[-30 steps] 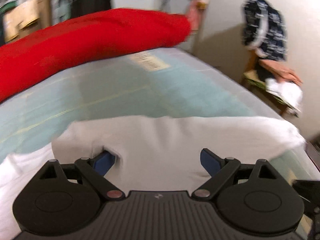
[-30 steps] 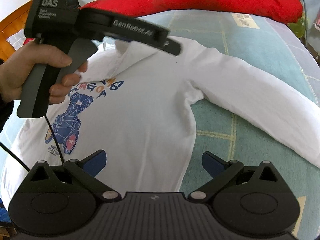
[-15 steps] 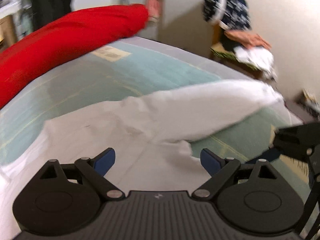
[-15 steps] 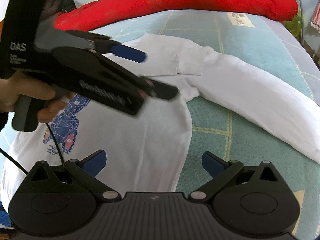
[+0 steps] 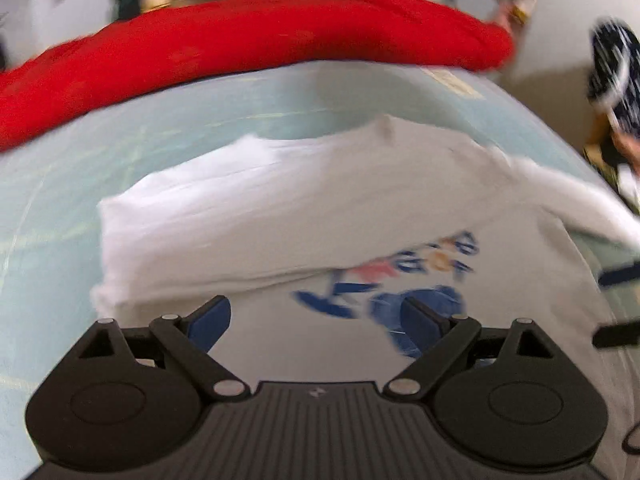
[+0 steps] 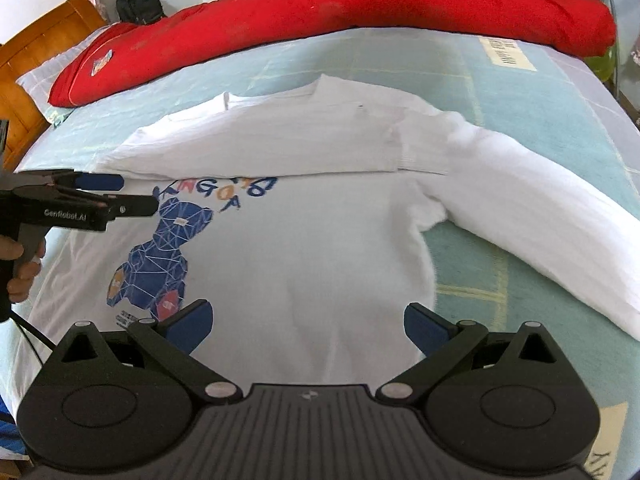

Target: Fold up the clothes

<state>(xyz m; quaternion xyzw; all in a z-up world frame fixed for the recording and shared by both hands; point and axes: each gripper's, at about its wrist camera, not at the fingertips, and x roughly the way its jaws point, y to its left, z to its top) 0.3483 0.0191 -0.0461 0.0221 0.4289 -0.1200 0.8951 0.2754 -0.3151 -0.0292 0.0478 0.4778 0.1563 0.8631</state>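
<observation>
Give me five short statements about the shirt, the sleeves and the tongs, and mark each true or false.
1. One sleeve lies folded across the white shirt's chest. True.
2. The other sleeve is folded in too. False: it stretches out over the bed.
3. The right tongs grip the hem. False: they are open and hold nothing.
4. A red pillow lies beyond the shirt. True.
5. The left tongs are open. True.
</observation>
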